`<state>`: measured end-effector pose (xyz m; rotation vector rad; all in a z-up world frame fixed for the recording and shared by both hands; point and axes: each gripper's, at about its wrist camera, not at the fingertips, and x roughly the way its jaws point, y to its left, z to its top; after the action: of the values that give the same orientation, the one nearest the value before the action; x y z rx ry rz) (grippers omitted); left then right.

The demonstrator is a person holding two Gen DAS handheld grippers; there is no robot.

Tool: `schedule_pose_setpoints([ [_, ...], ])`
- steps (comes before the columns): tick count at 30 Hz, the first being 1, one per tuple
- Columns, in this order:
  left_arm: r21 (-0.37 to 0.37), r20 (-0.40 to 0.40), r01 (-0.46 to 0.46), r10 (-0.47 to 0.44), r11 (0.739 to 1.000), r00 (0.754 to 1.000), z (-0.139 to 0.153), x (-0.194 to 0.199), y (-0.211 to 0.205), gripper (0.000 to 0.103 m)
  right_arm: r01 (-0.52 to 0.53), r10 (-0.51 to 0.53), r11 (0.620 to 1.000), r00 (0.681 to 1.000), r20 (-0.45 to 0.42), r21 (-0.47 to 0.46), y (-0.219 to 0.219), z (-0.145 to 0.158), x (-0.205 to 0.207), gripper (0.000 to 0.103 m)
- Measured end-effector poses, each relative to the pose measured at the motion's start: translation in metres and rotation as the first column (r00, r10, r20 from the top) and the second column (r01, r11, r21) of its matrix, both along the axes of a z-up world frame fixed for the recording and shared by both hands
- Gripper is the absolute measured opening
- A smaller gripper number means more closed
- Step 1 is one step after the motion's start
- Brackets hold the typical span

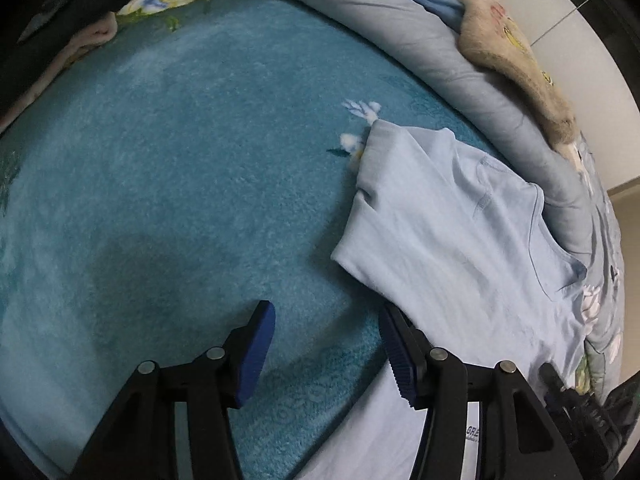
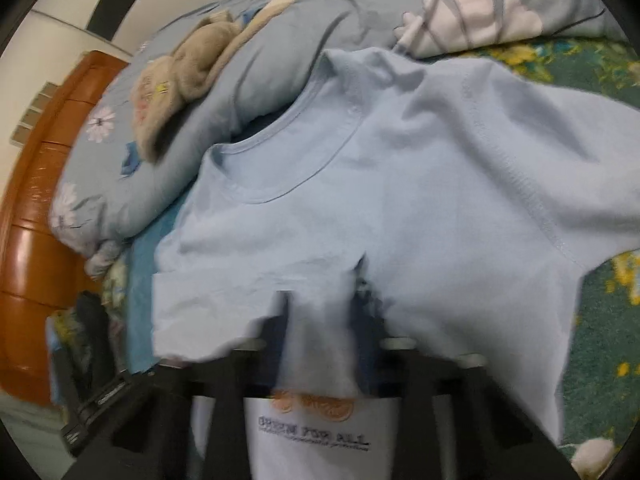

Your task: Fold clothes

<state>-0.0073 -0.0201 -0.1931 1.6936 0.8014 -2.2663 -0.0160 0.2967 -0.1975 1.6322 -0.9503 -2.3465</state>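
The step in hand looks like the first fold of the light blue T-shirt [image 2: 400, 184]. The right gripper [image 2: 320, 304] is clenched on a bunch of the shirt fabric, approx. at chest level, w/ cloth pinched between both fingers. The collar lies ahead of these fingers and one sleeve spreads out to their right. The left gripper [image 1: 328, 344] is released, fingers wide apart and holding nothing; the shirt edge lies just beside its right finger, and a sleeve lies ahead-right.

Next move, I think: the left gripper must take the near edge, so both can carry the fabric over evenly.

The surface is a teal fleece blanket [image 1: 180, 160] on a bed. A grey-blue flowered duvet [image 1: 400, 20] w/ a beige plush toy [image 1: 512, 52] on top lies beyond the fingers, and a wooden headboard [image 2: 36, 220] is far left of the right fingers.
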Motion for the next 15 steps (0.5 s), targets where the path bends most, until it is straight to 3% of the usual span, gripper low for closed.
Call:
schedule_pose_setpoints([
  [6, 0.031, -0.015, -0.005, 0.005, 1.000, 1.000, 0.000, -0.001, -0.004, 0.059, -0.091, 0.092, 0.996, 0.995, -0.049, 0.026, -0.020, 0.025, -0.014, 0.005],
  [15, 0.034, -0.022, 0.056, -0.055, 0.998, 0.998, 0.001, -0.008, 0.012, 0.059, -0.150, 0.178, 0.979, 0.962, -0.209, 0.140, -0.011, 0.100, -0.037, 0.004],
])
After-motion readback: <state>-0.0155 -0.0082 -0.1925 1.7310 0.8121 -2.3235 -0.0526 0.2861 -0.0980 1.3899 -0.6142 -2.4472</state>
